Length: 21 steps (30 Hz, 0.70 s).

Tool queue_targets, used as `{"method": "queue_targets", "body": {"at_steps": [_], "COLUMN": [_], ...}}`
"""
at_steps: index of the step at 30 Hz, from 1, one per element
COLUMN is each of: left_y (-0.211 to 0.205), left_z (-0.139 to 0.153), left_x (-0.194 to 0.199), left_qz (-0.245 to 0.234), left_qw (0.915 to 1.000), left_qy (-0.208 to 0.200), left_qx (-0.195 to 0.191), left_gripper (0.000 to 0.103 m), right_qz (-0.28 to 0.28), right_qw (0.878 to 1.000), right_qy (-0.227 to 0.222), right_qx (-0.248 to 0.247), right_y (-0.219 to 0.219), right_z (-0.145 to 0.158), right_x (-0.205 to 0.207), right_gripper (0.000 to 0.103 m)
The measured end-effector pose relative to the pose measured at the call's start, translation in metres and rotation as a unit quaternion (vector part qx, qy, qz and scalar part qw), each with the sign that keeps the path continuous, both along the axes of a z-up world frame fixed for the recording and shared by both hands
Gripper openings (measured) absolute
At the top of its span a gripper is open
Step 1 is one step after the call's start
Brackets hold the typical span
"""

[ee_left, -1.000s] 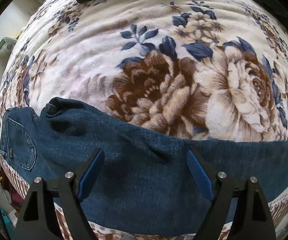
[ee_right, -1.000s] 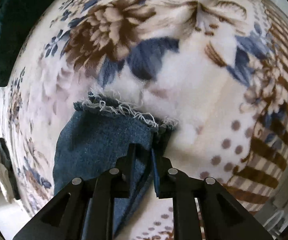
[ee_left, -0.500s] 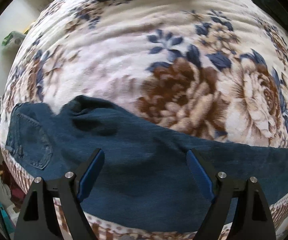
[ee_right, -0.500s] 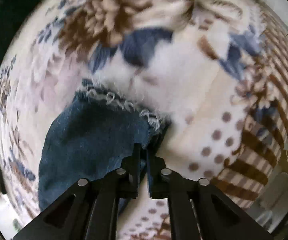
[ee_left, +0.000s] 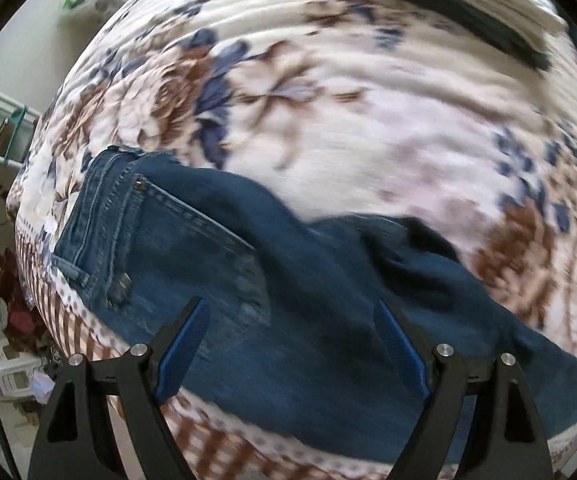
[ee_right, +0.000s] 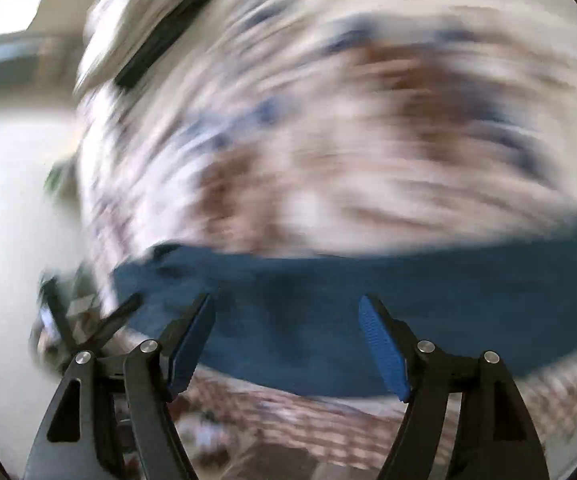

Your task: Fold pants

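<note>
Both grippers free over the jeans

Jeans (ee_left: 288, 300) flat along the blanket (ee_left: 368, 128) edge; left gripper (ee_left: 292, 344) jaws apart, right gripper (ee_right: 288, 344) jaws just opened, nothing clamped, likely lining up the fold.

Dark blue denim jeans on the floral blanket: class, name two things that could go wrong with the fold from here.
The dark blue denim jeans bunch into a ridge near the seat; a fold could trap that wrinkle. The right gripper has just been opening with nothing between its fingers, so the leg end may lie crooked on the floral plush blanket.
</note>
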<state>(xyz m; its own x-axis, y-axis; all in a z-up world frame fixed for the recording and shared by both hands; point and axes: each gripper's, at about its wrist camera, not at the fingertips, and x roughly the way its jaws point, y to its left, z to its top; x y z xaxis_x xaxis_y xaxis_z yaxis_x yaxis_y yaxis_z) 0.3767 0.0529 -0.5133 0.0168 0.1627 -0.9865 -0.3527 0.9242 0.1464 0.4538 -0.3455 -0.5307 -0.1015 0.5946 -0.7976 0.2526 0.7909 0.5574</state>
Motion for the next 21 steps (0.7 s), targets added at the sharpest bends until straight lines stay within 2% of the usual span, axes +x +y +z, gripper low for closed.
{"method": "queue_targets", "body": {"at_steps": [3, 6, 9, 11, 14, 19, 21], "left_y": [0.026, 0.046, 0.062, 0.070, 0.083, 0.109, 0.118], "left_z": [-0.007, -0.007, -0.005, -0.004, -0.008, -0.021, -0.029], "left_x": [0.004, 0.008, 0.014, 0.020, 0.029, 0.042, 0.047], "left_qz": [0.015, 0.023, 0.019, 0.013, 0.011, 0.036, 0.040], "left_qw": [0.9998, 0.9994, 0.9995, 0.9995, 0.9990, 0.9959, 0.9946], "left_qy": [0.006, 0.011, 0.014, 0.011, 0.018, 0.028, 0.039], "left_qx": [-0.013, -0.021, -0.022, -0.026, -0.039, -0.077, -0.087], "left_gripper": [0.084, 0.084, 0.084, 0.084, 0.084, 0.084, 0.084], "right_qz": [0.079, 0.112, 0.143, 0.157, 0.172, 0.175, 0.174], "right_qw": [0.995, 0.986, 0.977, 0.978, 0.975, 0.966, 0.964], "right_qy": [0.027, 0.075, 0.099, 0.102, 0.111, 0.117, 0.124], "right_qx": [0.062, 0.098, 0.120, 0.097, 0.087, 0.152, 0.156], "right_y": [0.097, 0.160, 0.209, 0.223, 0.230, 0.228, 0.225], "right_z": [-0.033, -0.064, -0.084, -0.093, -0.104, -0.101, -0.100], "right_x": [0.048, 0.071, 0.080, 0.081, 0.069, 0.064, 0.066], "right_gripper": [0.077, 0.077, 0.077, 0.077, 0.077, 0.077, 0.076]}}
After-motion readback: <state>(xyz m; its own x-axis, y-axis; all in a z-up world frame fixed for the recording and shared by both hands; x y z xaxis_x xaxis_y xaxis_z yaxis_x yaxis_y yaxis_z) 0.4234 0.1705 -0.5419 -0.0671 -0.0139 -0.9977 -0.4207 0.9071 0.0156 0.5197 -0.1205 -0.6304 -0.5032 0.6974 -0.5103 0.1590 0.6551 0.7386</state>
